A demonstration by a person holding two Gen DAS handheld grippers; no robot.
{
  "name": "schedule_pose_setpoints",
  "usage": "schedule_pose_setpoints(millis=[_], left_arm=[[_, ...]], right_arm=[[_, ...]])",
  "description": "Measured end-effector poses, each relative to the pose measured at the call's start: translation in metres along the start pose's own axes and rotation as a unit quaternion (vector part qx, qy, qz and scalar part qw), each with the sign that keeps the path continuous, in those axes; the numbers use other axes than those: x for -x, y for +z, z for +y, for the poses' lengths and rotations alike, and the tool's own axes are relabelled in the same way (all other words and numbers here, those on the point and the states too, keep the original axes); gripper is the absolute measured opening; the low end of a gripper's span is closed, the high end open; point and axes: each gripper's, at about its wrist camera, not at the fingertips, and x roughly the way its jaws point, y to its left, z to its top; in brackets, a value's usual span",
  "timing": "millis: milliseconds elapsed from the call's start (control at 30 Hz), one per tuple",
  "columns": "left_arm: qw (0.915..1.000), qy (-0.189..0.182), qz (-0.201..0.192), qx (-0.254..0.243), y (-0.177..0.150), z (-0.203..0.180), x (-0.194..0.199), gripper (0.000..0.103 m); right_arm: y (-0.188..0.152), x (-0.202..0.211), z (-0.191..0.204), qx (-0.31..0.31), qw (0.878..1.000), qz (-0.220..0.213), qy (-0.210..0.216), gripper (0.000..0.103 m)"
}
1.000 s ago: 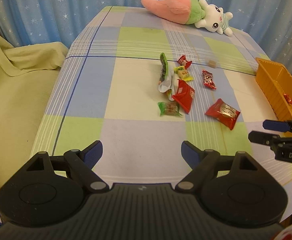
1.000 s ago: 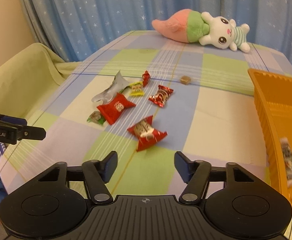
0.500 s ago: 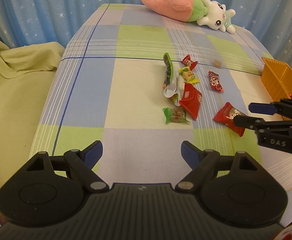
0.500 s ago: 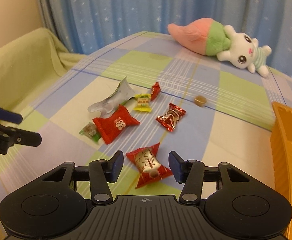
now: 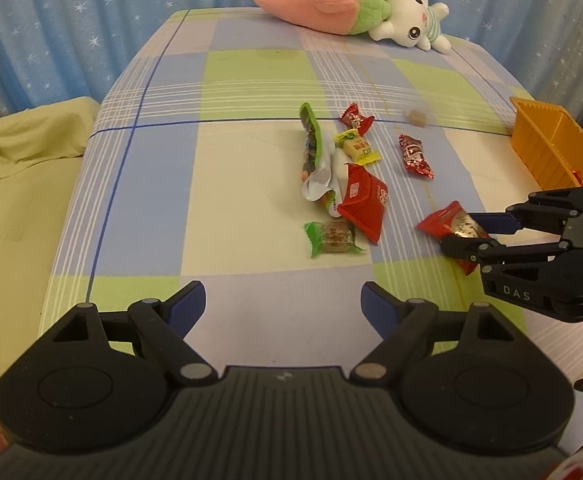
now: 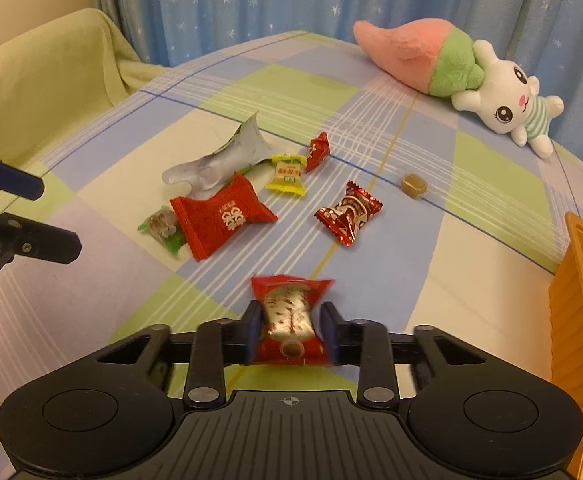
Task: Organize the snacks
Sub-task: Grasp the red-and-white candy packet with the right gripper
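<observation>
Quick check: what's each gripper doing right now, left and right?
Left gripper: open, holding nothing.
Right gripper: jaws closing on the red-wrapped candy, pads against it.

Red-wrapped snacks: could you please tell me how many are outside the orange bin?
4: a silver-centred pack between the right gripper's closing jaws, a large pack mid-pile, a dark patterned candy right of it, a small candy farthest back. More may hide underneath.

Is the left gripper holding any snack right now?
No, the left gripper has its jaws wide apart over bare tablecloth, nothing between them.
</observation>
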Motion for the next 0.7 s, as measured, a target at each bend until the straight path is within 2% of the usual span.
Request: schedule_pose_setpoints(millis=[267, 533, 700], left_arm=[[0.9988, 0.002, -0.005, -0.049, 0.008, -0.01, -0.02, 0.081], [0.9926, 0.003, -0.015, -0.121, 0.016, -0.021, -0.046, 0.076], [0.9889, -0.015, -0.018, -0.147, 0.022, -0.024, -0.057, 0.074]], right_arm=[[-0.004, 0.005, -0.01, -0.044, 0.999, 0.004, 0.003, 0.025], [-0.017, 0.021, -0.03, -0.113, 0.994, 0.005, -0.006, 0.025], [-0.026, 0.03, -0.041, -0.148, 0.989, 0.005, -0.018, 0.025]])
